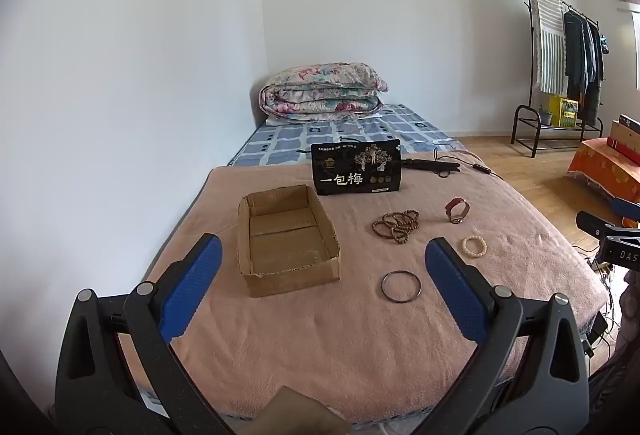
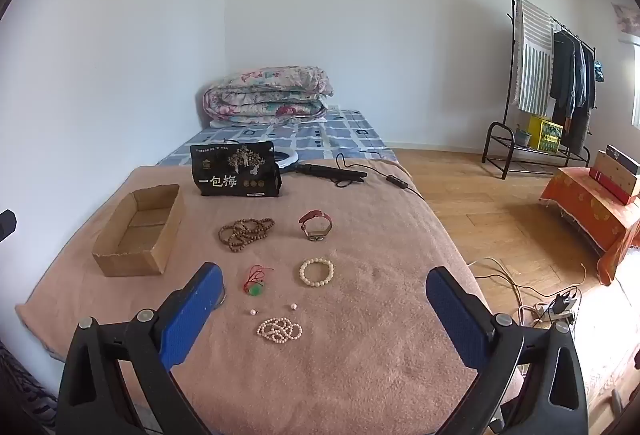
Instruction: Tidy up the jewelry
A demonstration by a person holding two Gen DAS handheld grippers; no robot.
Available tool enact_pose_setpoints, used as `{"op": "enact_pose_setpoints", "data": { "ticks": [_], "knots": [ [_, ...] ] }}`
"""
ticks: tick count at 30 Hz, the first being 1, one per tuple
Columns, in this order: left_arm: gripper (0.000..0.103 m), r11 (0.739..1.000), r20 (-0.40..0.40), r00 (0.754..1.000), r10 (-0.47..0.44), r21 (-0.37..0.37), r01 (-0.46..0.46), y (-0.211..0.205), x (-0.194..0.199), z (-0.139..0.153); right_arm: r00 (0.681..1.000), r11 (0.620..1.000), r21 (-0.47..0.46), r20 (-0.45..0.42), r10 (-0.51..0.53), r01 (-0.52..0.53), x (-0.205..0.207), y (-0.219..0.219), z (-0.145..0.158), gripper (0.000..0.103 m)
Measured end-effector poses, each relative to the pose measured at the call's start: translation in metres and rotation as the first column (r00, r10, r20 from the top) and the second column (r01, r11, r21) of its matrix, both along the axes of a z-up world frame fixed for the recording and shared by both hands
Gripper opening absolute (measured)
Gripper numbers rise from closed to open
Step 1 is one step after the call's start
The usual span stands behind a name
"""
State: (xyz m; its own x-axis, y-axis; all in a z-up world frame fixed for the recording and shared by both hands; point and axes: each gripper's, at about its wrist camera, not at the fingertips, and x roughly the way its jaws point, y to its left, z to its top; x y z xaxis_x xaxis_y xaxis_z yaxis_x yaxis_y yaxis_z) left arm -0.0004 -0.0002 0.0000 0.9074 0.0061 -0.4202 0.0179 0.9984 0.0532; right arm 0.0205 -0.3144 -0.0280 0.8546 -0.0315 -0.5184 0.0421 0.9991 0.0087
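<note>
An empty open cardboard box [image 1: 288,239] [image 2: 138,231] sits on the pink blanket. Jewelry lies right of it: a brown bead string [image 1: 396,223] [image 2: 245,229], a red-strap watch [image 1: 457,209] [image 2: 316,225], a cream bead bracelet [image 1: 474,246] [image 2: 316,271], a metal bangle [image 1: 401,285], a green pendant on red cord [image 2: 255,281], two loose pearls [image 2: 294,306] and a pearl strand [image 2: 279,329]. My left gripper [image 1: 322,267] is open and empty, above the blanket near the box. My right gripper [image 2: 324,293] is open and empty, over the pendant and pearls.
A black snack bag [image 1: 357,167] [image 2: 236,169] stands behind the jewelry. A black tool with a cord [image 2: 332,171] lies beyond it. A folded floral quilt [image 1: 320,93] lies at the bed's far end. A clothes rack [image 2: 548,87] and orange-draped boxes [image 2: 592,211] stand on the right.
</note>
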Motion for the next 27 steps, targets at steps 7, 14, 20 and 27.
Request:
{"op": "enact_pose_setpoints", "data": {
  "ticks": [7,14,20,27],
  "knots": [
    [0.103,1.000,-0.006,1.000,0.003,0.005,-0.003,0.000,0.001,0.000,1.000,1.000,-0.005,-0.007,0.003,-0.003,0.000,0.000,0.000,0.103],
    [0.103,1.000,-0.001,1.000,0.008,0.006,-0.008,-0.002,0.001,0.005,1.000,1.000,-0.010,-0.006,0.001,-0.001,-0.001,0.000,0.001,0.103],
    [0.103,1.000,0.006,1.000,0.011,0.005,-0.011,0.001,-0.001,0.011,1.000,1.000,-0.009,-0.003,0.001,-0.001,-0.001,0.000,0.003,0.103],
    [0.103,1.000,0.009,1.000,0.009,0.005,-0.009,0.001,-0.004,0.013,1.000,1.000,-0.011,-0.004,0.002,-0.002,-0.001,0.000,0.003,0.103]
  ]
}}
